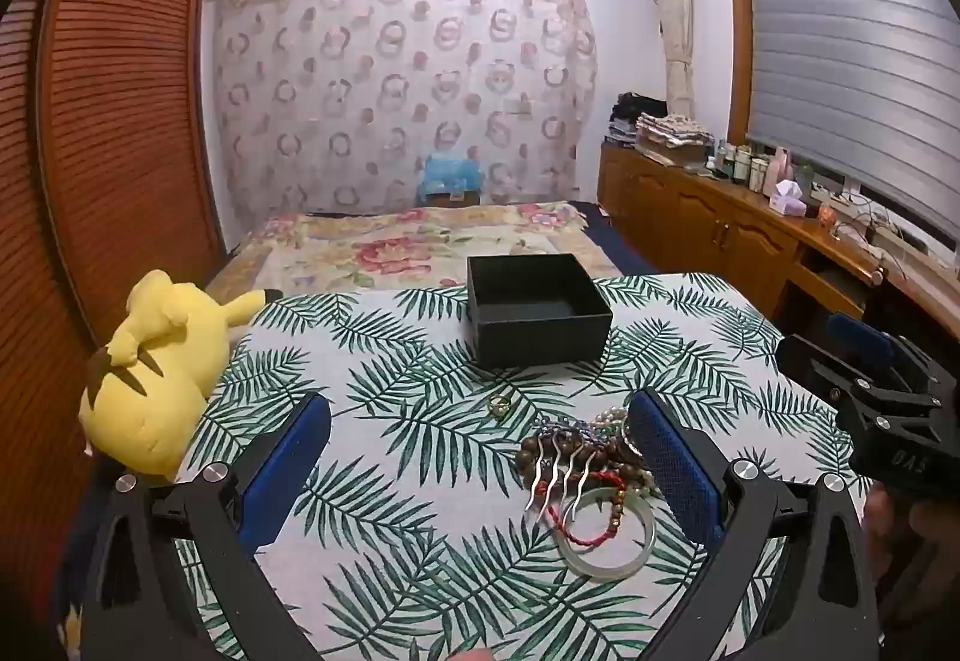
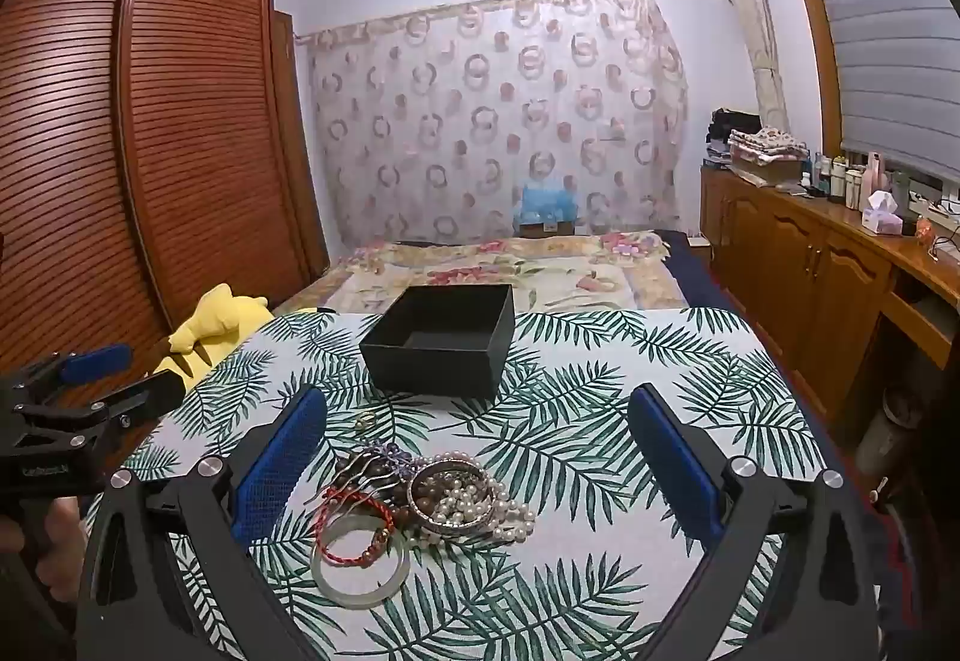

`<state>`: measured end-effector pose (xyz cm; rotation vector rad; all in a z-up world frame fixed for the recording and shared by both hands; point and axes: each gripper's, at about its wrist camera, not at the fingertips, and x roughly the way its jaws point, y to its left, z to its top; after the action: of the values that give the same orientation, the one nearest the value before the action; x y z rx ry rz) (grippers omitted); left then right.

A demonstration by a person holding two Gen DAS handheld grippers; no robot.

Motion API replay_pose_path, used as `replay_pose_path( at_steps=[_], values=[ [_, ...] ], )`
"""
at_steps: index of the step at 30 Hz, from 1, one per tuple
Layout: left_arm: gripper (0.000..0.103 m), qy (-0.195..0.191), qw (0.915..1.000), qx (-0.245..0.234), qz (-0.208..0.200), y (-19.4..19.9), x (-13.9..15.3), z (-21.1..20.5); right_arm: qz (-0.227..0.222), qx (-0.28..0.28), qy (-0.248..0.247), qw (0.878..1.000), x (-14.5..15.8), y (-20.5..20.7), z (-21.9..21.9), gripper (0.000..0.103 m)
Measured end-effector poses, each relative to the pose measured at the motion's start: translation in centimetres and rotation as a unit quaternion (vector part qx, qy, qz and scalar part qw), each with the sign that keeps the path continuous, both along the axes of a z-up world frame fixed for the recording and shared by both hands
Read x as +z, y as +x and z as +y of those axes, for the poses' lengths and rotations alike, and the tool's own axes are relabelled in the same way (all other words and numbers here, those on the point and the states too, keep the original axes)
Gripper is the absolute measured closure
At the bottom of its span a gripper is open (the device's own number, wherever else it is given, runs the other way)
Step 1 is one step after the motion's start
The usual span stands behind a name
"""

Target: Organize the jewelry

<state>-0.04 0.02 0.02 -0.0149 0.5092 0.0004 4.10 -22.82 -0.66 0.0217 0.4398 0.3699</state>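
From where I stand, both tools hang above the near edge of the table with its palm-leaf cloth point(image 2: 600, 361), and both are let go wide with nothing between their blue pads. The jewelry pile point(image 2: 420, 499) lies in a heap on the cloth, well short of the empty black box point(image 2: 441, 346), which sits farther back toward the bed. What matters for the first pick is how the heap lies against each tool. For the right gripper point(image 2: 477, 475) the heap sits inside the span of its fingers, a little toward the left finger, with the pale jade bangle point(image 2: 360, 571) nearest and the pearls point(image 2: 480, 511) just behind. For the left gripper point(image 1: 480, 475) the same heap is crowded against its right finger (the silver hair comb point(image 1: 558, 472) has its teeth pointing back toward the tool). So the right hand looks the better placed, I would say: a short reach forward and down, then a carry straight ahead to the box. A small gold ring point(image 1: 499, 404) lies apart, between heap and box. The yellow plush toy point(image 1: 156, 361) is off the table's left side, out of the way.
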Motion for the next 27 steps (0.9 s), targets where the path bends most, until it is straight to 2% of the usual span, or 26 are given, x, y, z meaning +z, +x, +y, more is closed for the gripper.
replay_pose_path(
  at_steps=[27],
  values=[
    [0.007, 0.002, 1.0000, 0.000, 0.002, 0.06, -0.01, 0.01, -0.008, -0.003, 0.000, 1.000, 0.48, -0.15, 0.07, 0.002]
  ],
)
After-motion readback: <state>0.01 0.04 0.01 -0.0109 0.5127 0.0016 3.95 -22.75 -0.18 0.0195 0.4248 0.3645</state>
